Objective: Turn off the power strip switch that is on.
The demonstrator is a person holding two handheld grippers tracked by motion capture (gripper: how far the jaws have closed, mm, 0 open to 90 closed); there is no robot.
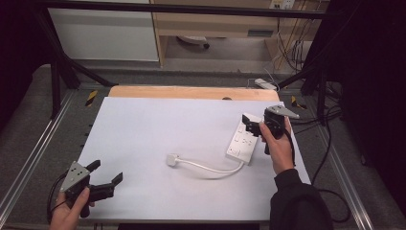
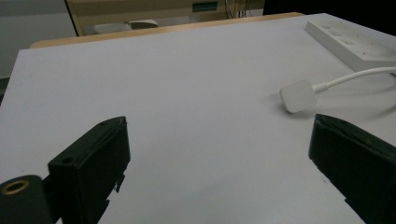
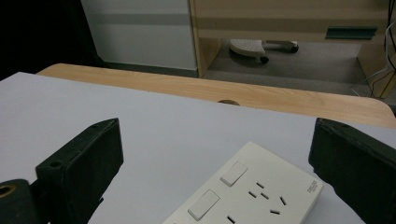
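Observation:
A white power strip lies at the right of the white sheet, with switches and sockets on its top. Its white cable curves left to a white plug lying flat near the middle. My right gripper hovers over the strip's far end, jaws wide apart and nothing between them. My left gripper is held at the near left corner, open and empty, pointing toward the plug and the strip beyond.
The white sheet covers a wooden table whose far edge shows bare. Black frame bars stand at the left and right back corners. Another white power strip and cables lie on the floor behind.

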